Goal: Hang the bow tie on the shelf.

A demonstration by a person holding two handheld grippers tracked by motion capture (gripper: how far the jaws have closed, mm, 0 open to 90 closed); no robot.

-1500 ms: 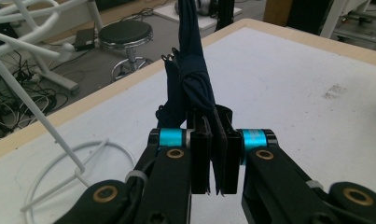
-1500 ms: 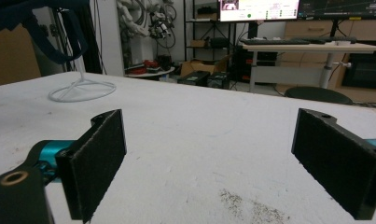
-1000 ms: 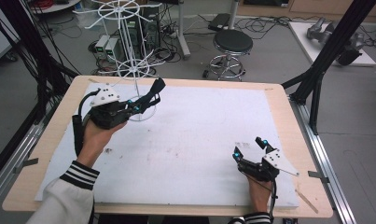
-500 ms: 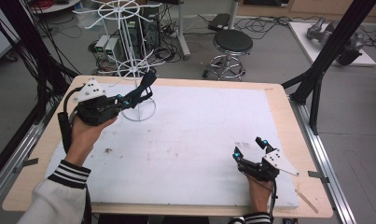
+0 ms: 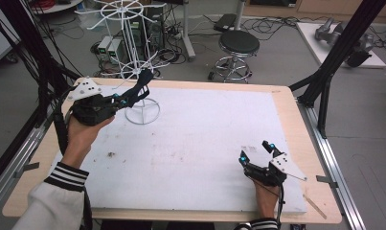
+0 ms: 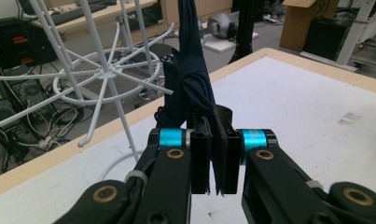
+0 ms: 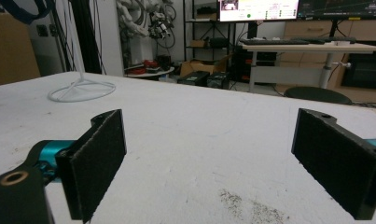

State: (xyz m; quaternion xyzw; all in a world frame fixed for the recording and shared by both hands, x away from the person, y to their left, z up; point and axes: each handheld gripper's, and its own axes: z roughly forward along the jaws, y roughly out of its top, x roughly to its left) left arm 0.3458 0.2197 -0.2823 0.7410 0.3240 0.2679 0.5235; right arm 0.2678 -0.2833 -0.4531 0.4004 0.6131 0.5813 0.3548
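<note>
A dark navy cloth strip is pinched in my left gripper, which a hand holds above the table's far left corner. In the left gripper view the cloth rises from between the pads of that gripper and hangs close beside the white wire rack. The rack stands on a ring base at the far left of the white board, and its arms spread above it. My right gripper rests low near the front right, open, and nothing lies between its pads.
The white board covers a wooden table. A black stool, cables and equipment stand on the floor beyond the far edge. Black frame legs rise at both sides. In the right gripper view the rack's base lies far left.
My left gripper has carried the navy cloth to the left and a little upward, along the rack. The right gripper has stayed where it was.
</note>
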